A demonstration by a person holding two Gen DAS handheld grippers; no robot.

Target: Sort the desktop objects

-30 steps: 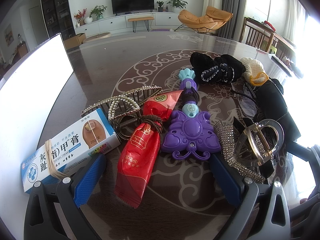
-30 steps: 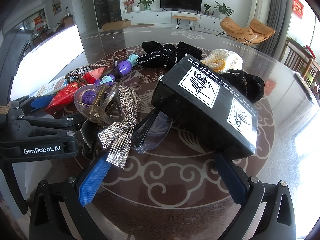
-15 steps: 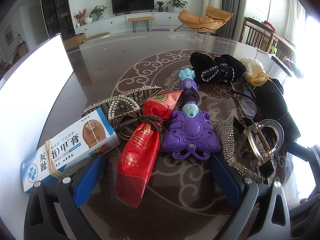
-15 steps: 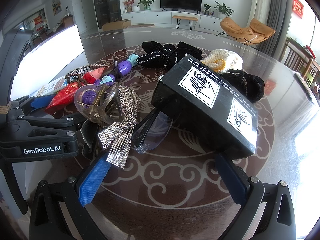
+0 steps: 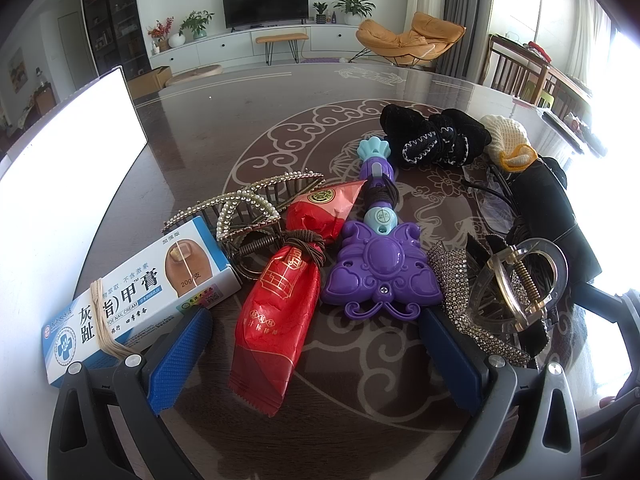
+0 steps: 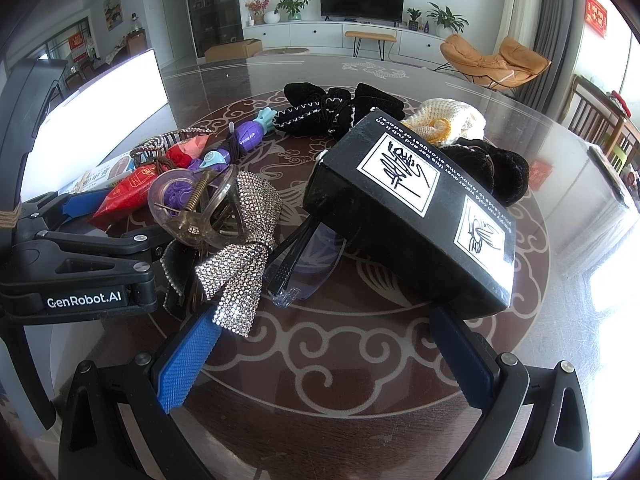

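Note:
A heap of small objects lies on the dark patterned table (image 5: 248, 120). In the left wrist view my left gripper (image 5: 316, 360) is open and empty, its jaws either side of a red snack packet (image 5: 276, 320) and a purple butterfly toy wand (image 5: 380, 268). A blue-white nail cream box (image 5: 140, 292) lies at the left. In the right wrist view my right gripper (image 6: 324, 360) is open and empty, just in front of a black box (image 6: 412, 208), glasses (image 6: 304, 264) and a rhinestone bow clip (image 6: 236, 240).
Pearl hair combs (image 5: 248, 204), black knitted gloves (image 5: 432, 136), a cream knitted piece (image 5: 508, 140) and a clear claw clip (image 5: 516, 280) lie in the heap. A white tray (image 5: 60, 168) stands along the left. My left gripper's body (image 6: 76, 272) shows left in the right wrist view.

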